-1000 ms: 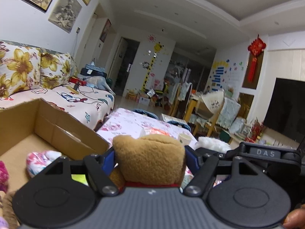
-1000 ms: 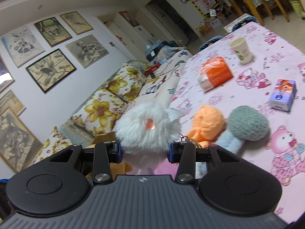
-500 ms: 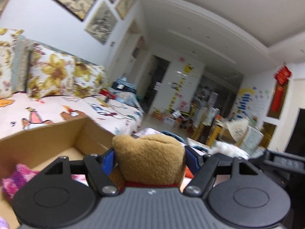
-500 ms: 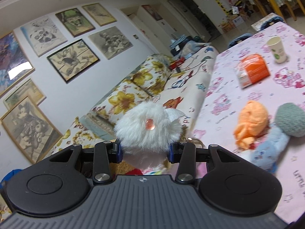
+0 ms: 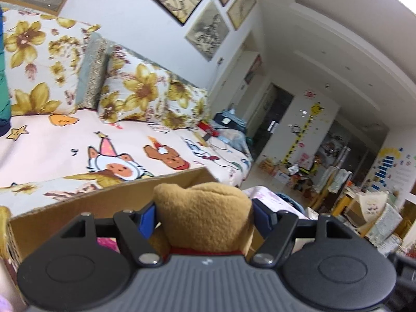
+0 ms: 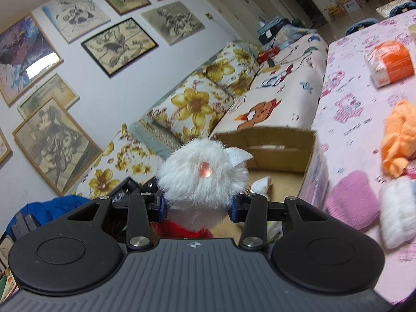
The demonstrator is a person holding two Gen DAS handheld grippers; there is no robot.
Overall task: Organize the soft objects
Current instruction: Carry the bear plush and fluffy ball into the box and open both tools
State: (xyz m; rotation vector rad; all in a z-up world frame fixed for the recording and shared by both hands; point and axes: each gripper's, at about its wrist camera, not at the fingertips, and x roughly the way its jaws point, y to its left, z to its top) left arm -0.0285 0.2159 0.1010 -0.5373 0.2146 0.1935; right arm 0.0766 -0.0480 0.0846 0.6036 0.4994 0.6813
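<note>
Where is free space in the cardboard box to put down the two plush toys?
In the right wrist view the cardboard box shows bare floor near its far wall, right of the white fluffy toy. Nearer, a white item lies there. The tablecloth beside it is crowded with knitted toys.

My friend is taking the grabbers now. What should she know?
Left gripper: shut on the brown plush toy, at the cardboard box.
Right gripper: shut on the white furry toy, also near the box.
Done: at least one pink soft thing shows inside the box.
Left: drop both held toys in, then fetch the orange knit toy, pink knit piece and white fluffy piece from the pink tablecloth.
</note>
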